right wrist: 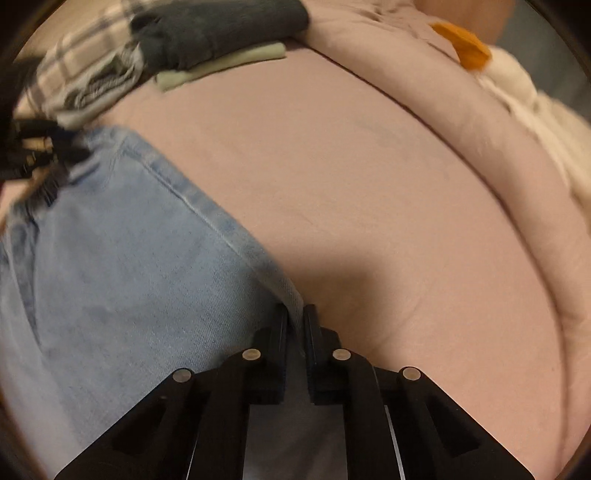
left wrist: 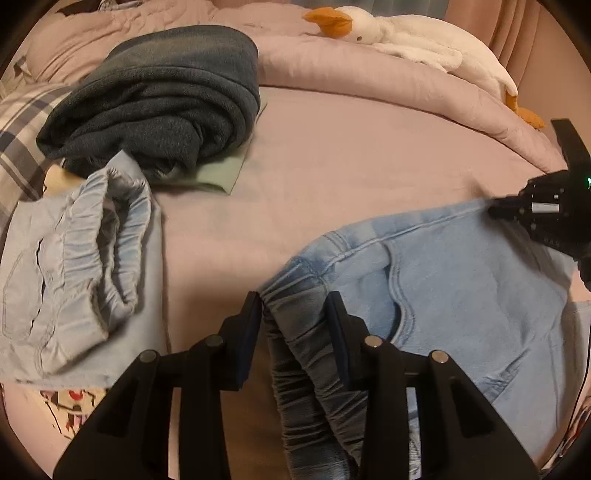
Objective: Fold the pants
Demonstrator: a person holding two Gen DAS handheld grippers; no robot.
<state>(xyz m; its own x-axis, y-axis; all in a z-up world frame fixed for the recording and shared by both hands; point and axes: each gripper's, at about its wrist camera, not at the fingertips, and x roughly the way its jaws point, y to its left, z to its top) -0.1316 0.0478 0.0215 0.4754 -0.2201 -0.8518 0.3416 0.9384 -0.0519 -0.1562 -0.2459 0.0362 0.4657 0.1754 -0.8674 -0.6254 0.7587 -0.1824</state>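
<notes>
Bed with a pink sheet fills both views and serves as the landmark. Jeans, light blue, lie spread on its near side. At the bed's far left sit folded pants and a rolled dark blanket; a toy goose rests along its far edge. The left gripper pinches the bunched elastic waistband. The right gripper is clenched tight on the jeans' side seam, farther along the leg. Judged step: taking hold before the first fold. Next move likely calls for lifting both holds together and carrying one half over the other, keeping the cloth taut.
</notes>
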